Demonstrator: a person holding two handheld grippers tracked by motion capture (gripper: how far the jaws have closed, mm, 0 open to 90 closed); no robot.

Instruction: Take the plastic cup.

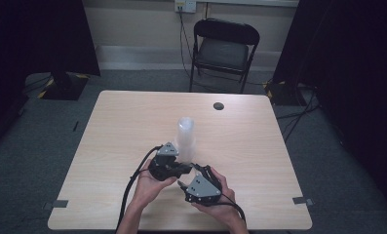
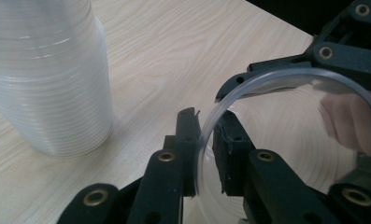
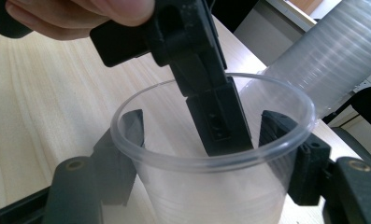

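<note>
Item: one clear plastic cup (image 3: 211,154), unmarked, no legible writing. Your left gripper (image 2: 205,154) pinches its rim wall, one jaw inside, one outside. Your right gripper (image 3: 211,140) spans its body, jaws against both sides. Location: near table (image 1: 132,122) edge, beside cup stack (image 1: 185,134).

You are working in what looks like a lab or recording room, not a home. The pale wooden tabletop (image 1: 132,122) stands alone on grey carpet (image 1: 327,161), with tape marks (image 1: 60,204) at its near corners. Black curtains (image 1: 40,34) hang far left and far right. A folding chair (image 1: 223,51) sits against the far wall, under a wall socket (image 1: 185,5) with cables trailing down.
</note>
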